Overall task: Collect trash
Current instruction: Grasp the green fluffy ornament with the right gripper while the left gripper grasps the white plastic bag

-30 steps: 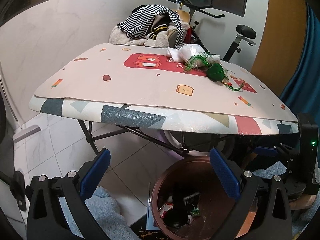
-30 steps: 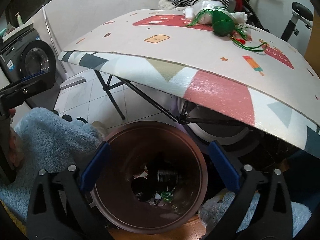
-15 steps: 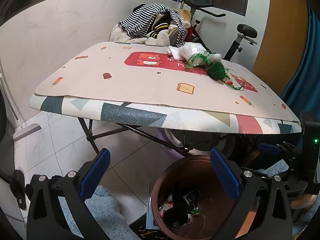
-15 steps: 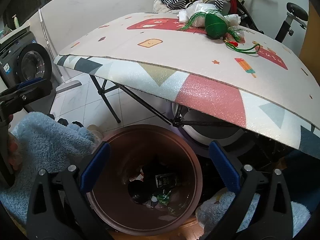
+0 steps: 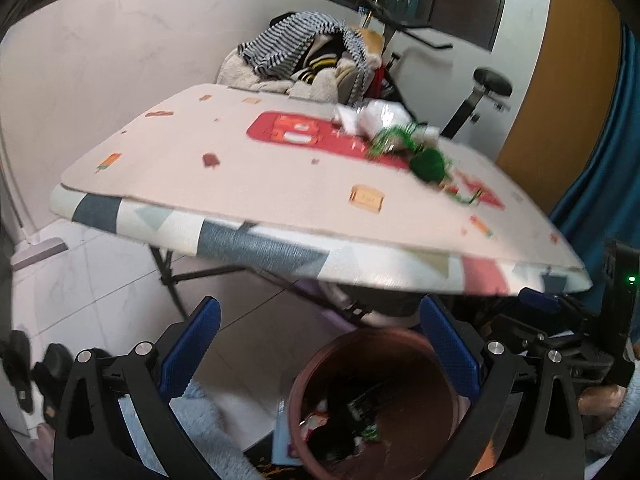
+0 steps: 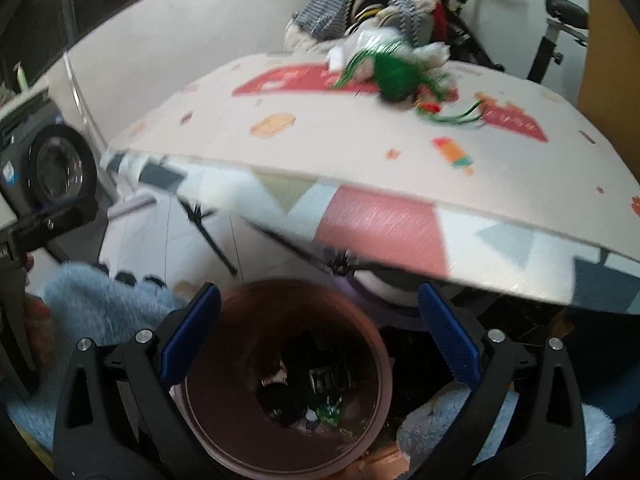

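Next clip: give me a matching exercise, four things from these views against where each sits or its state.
Things:
1. brown bin
2. green ball
3. striped cloth
4. right tool

Places or states:
A. on the pile behind the table
B. open, empty
C. on the floor under the table edge
D. on the tabletop

Pairs: 1-C, 2-D, 3-A, 4-B

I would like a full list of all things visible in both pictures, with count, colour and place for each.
table: one, cream patterned mat, centre
green trash: one tangled heap, far right of table
white wrappers: a few, behind it
bin: one, brown, on floor, trash inside
clothes: pile, striped, behind table
exercise bike: one, black, back right
washing machine: one, left
left claw: open, empty
right claw: open, above bin
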### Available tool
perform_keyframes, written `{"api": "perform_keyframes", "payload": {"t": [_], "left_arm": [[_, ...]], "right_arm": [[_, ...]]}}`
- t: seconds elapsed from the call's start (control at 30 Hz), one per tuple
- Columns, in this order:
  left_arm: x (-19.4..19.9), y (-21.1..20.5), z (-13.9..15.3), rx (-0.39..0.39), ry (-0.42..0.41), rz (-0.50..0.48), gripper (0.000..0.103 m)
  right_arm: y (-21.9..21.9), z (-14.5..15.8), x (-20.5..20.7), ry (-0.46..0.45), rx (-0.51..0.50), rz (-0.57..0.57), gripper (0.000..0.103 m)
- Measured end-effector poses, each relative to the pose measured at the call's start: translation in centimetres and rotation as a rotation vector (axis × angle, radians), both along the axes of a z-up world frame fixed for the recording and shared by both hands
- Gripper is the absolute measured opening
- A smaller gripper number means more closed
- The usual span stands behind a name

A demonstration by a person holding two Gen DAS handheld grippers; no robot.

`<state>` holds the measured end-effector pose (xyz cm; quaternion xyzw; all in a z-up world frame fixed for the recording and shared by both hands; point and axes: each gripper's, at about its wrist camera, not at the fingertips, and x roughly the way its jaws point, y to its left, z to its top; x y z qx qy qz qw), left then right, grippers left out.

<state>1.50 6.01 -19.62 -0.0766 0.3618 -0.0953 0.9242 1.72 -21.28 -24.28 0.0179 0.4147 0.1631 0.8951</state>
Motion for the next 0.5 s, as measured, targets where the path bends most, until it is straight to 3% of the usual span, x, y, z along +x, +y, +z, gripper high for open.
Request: {"api": "perform_keyframes", "payload": {"t": [0.17,0.43,0.5], "left_arm": [[2.3,0.8,1.7,-0.029,-0.03,0.017,0.097],[7.4,2.5,3.3,-0.099,-0.044,0.047,0.097],[8.3,2.9,3.3,-0.109,-0.033,0.057,0.097]], "right_arm": [[-2.1,2.8,3.0,-0.025,0.053,-0.048,0.097],[-2.6,5.9,14.2,-0.055,0.029,-0.079,0.097],[-2.3,5.7,17.1,-0.046,0.031,-0.064,0.086]]}}
